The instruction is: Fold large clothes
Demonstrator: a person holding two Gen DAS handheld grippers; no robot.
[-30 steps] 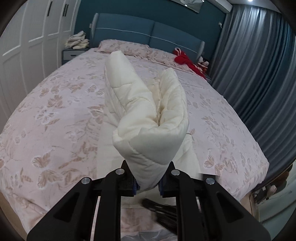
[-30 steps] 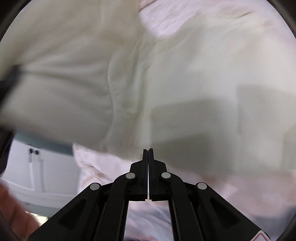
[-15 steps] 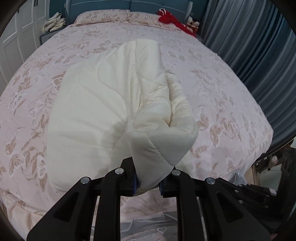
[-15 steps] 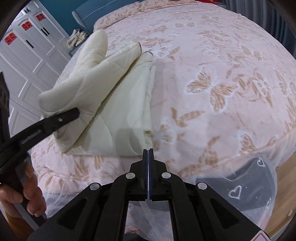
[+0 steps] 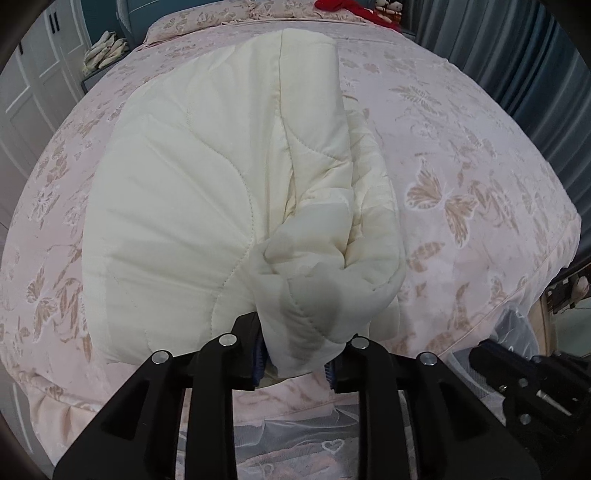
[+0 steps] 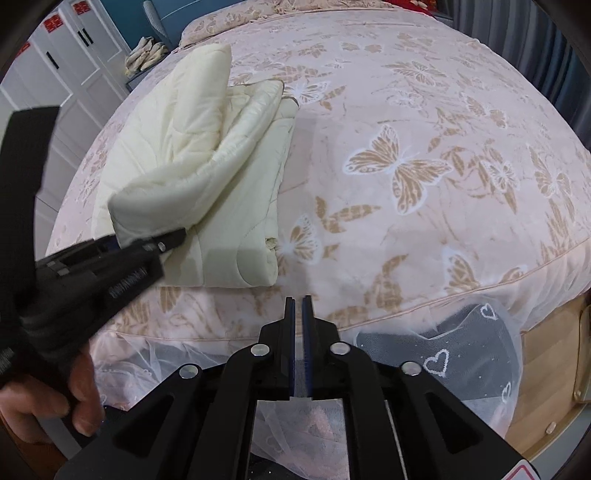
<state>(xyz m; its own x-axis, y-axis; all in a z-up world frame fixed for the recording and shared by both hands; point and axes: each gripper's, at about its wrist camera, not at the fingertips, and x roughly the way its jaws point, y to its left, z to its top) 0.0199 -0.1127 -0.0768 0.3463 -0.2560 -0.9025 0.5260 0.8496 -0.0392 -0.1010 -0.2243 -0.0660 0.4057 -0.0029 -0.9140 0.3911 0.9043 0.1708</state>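
A cream quilted garment [image 5: 184, 206] lies folded on the pink butterfly bedspread [image 5: 461, 155] near the bed's foot edge. My left gripper [image 5: 295, 354] is shut on a bunched fold of the garment's near edge and holds it just above the lower layers. The right wrist view shows the garment [image 6: 177, 155] at left with the left gripper [image 6: 147, 243] clamped on its raised fold. My right gripper [image 6: 299, 306] is nearly closed and empty, held off the bed's foot edge, right of the garment.
White wardrobe doors [image 6: 66, 74] stand at left. Grey curtains [image 5: 517, 48] hang at right. A nightstand with a cloth pile [image 5: 105, 51] is beside the headboard. Red items [image 5: 343, 5] lie at the bed's head. A lace bed skirt [image 6: 461, 350] hangs below.
The left gripper has lowered the held fold onto the folded garment. The right gripper has pulled back off the garment to the foot edge and its jaws have parted slightly.
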